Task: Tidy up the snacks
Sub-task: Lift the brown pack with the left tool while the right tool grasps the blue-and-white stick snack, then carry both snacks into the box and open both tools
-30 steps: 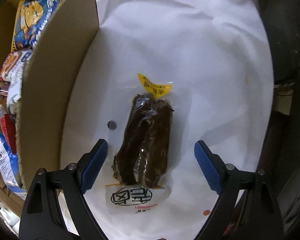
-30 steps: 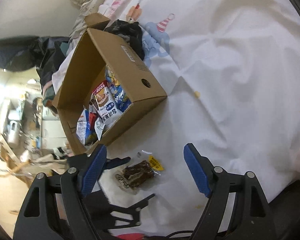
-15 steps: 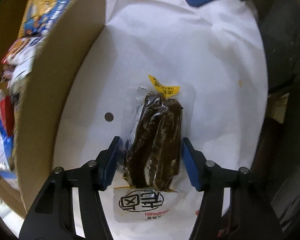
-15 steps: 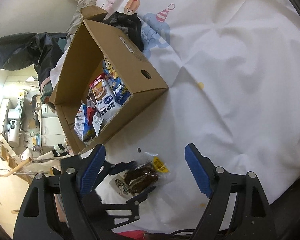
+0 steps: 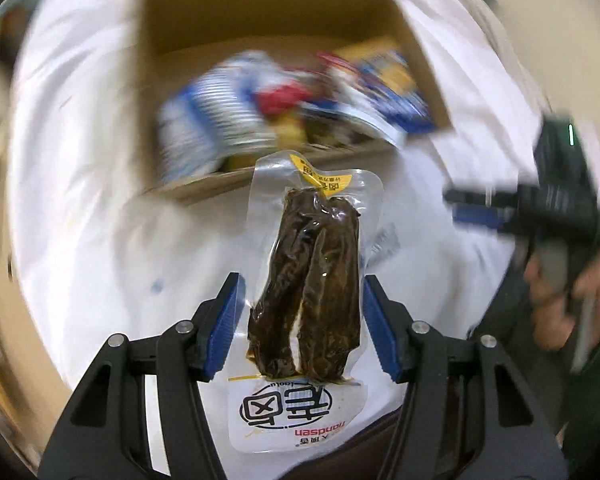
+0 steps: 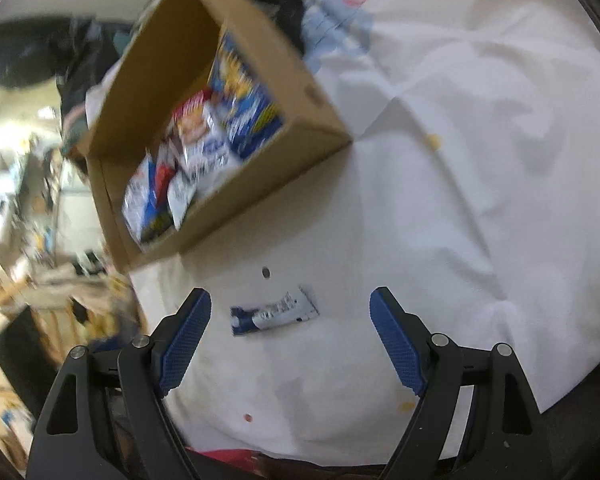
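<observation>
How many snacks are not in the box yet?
2. A vacuum-sealed brown snack pack is held off the sheet in the left gripper. A small blue-and-white packet lies on the white sheet, ahead of the open right gripper. Others could be out of view.

White creased sheet (image 6: 440, 184) (faint cartoon print) with open cardboard box (image 6: 260, 80) and small blue-white packet (image 6: 274, 312).

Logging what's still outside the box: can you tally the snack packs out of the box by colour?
Dark brown vacuum pack, held by the left gripper: 1
Blue-and-white packet, lying on the white sheet: 1
Total: 2
</observation>
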The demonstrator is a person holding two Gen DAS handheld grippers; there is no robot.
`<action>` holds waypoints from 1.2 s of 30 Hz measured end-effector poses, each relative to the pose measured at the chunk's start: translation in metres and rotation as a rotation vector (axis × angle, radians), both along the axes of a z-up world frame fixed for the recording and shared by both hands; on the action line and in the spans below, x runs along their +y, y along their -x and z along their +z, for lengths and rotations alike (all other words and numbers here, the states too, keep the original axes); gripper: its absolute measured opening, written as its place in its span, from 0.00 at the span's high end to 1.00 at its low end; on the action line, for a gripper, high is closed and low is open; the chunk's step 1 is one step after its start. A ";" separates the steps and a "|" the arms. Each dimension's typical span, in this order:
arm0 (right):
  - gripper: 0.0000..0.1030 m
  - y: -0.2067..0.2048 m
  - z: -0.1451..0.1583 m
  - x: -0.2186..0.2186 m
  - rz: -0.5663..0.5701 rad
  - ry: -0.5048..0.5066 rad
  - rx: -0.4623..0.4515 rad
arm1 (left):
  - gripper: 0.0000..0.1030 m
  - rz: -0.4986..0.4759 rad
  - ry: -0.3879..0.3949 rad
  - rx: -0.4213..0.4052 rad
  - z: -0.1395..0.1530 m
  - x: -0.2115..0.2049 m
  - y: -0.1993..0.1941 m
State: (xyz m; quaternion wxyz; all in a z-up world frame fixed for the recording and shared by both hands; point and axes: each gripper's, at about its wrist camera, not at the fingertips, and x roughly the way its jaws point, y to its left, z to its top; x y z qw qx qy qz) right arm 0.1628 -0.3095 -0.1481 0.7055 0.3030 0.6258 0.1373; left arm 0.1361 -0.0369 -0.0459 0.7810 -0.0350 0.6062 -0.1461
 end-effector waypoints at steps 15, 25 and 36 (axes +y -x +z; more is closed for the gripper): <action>0.03 0.015 -0.022 0.110 0.196 0.333 -0.145 | 0.46 0.241 0.074 -0.045 -0.010 0.067 0.037; 0.03 0.044 -0.036 0.139 0.241 0.561 -0.347 | 0.46 0.264 0.112 -0.071 -0.003 0.068 0.036; 0.17 0.038 -0.035 0.127 0.224 0.515 -0.371 | 0.46 0.262 0.100 -0.078 -0.003 0.065 0.036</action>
